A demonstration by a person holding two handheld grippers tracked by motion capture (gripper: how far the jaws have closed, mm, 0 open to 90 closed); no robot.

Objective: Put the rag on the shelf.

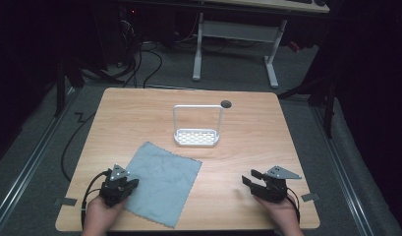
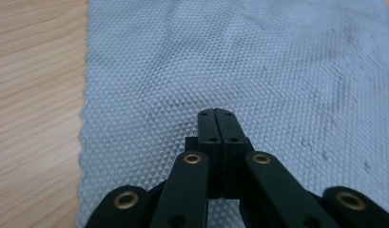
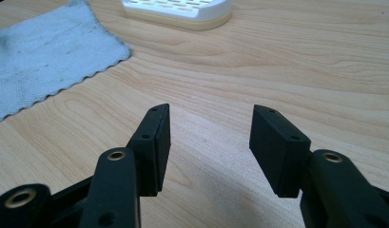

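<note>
A grey waffle-weave cloth (image 1: 161, 183) lies flat on the wooden table (image 1: 134, 113), near the front left. My left gripper (image 1: 131, 184) rests at the cloth's left edge. In the left gripper view its jaws are pressed together over the cloth (image 2: 239, 61), and the gripper (image 2: 216, 113) is shut with nothing seen between them. My right gripper (image 1: 249, 177) sits at the front right over bare wood. It stands open (image 3: 209, 124) with nothing between the jaws. The cloth's scalloped edge (image 3: 40, 57) shows at the upper left of the right gripper view.
A white slotted tray with a tall wire handle (image 1: 197, 137) stands at the table's middle, behind the cloth; its base (image 3: 178, 9) appears at the top of the right gripper view. A dark round hole (image 1: 226, 103) sits near the far edge. Desk legs and cables lie on the floor beyond.
</note>
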